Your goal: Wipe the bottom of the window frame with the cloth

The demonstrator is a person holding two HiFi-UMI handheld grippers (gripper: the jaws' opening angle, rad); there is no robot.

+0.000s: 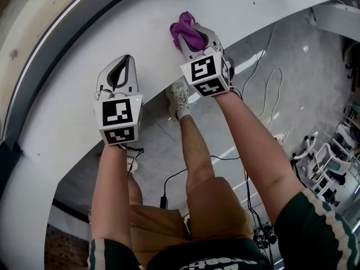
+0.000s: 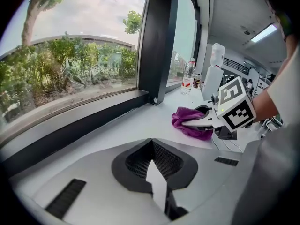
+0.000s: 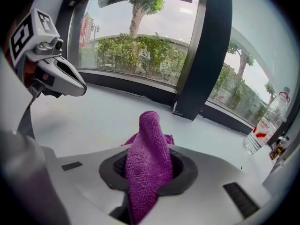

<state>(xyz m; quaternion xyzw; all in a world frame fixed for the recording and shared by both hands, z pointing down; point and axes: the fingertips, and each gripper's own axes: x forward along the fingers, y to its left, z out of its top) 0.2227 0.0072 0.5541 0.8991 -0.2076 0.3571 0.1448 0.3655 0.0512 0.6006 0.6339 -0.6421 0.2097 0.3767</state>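
Surface: a wide white window ledge [image 1: 253, 4], curved and bare over most of its top. Along its far edge runs the dark bottom of the window frame [image 2: 84, 121], and a black upright mullion [image 3: 206, 50] stands on it. Through the glass: trees and shrubs [image 2: 70, 60] in daylight.

Room: grey floor [image 1: 304, 111] below the ledge with loose cables [image 1: 270, 89] trailing across it. Wheeled chairs [image 1: 332, 162] stand at the right edge. One shoe [image 1: 179, 97] of the person shows just under the ledge's lip.

Containers: one clear plastic bottle [image 3: 265, 125] with a red label stands upright on the ledge, off to the right past the mullion. Its fill level is too small to read.

Right gripper [image 3: 150, 139]: jaws pinching a purple cloth [image 3: 147, 158], which bulges up between them. A bunch of it spills past the tips onto the ledge. The cloth lies on the white surface near the mullion's foot, apart from the dark frame bottom.

Left gripper [image 2: 151, 146]: jaws pressed together at the tips, nothing between them. It sits over the bare ledge, to the left of the right gripper and apart from it.
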